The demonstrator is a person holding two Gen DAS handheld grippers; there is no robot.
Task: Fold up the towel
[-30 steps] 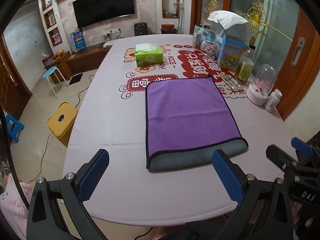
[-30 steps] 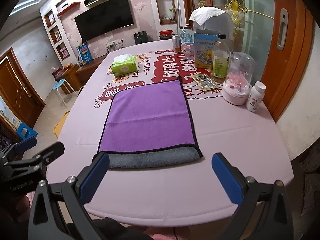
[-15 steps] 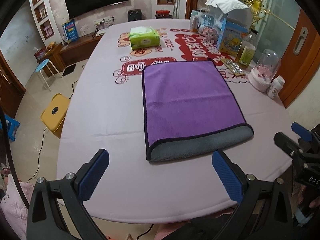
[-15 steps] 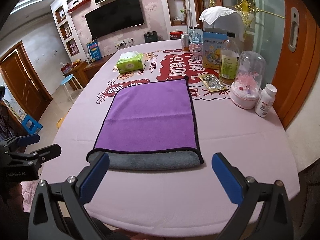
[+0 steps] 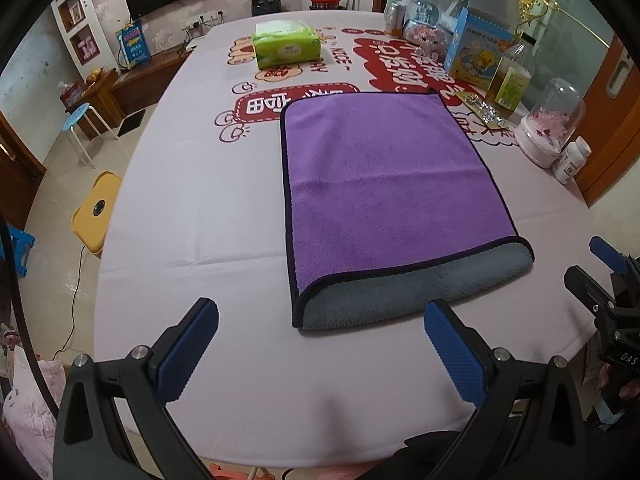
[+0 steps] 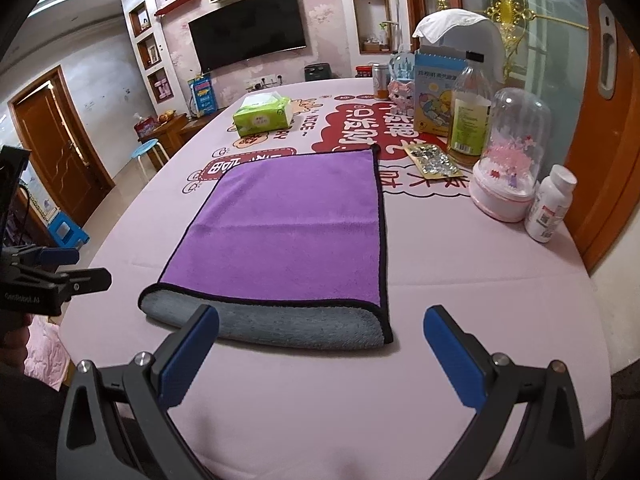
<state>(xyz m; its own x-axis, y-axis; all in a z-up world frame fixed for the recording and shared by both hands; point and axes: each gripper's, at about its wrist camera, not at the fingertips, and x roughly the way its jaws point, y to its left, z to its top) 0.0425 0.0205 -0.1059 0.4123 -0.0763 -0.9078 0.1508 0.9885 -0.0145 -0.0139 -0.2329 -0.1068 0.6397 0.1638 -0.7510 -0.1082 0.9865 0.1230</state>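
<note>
The towel was laid folded on the bench, purple side up, its grey fold turned toward the near edge. The bench was covered by a pale pink cloth printed with red characters. A green tissue pack was set farther back. A television was mounted on the far wall. Both the left tongs and the right tongs were held wide apart, gripping nothing, just short of the towel.

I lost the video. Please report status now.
Both hand-held grippers open, left, right, holding nothing. Towel flat, folded once. Nothing in the way.
</note>
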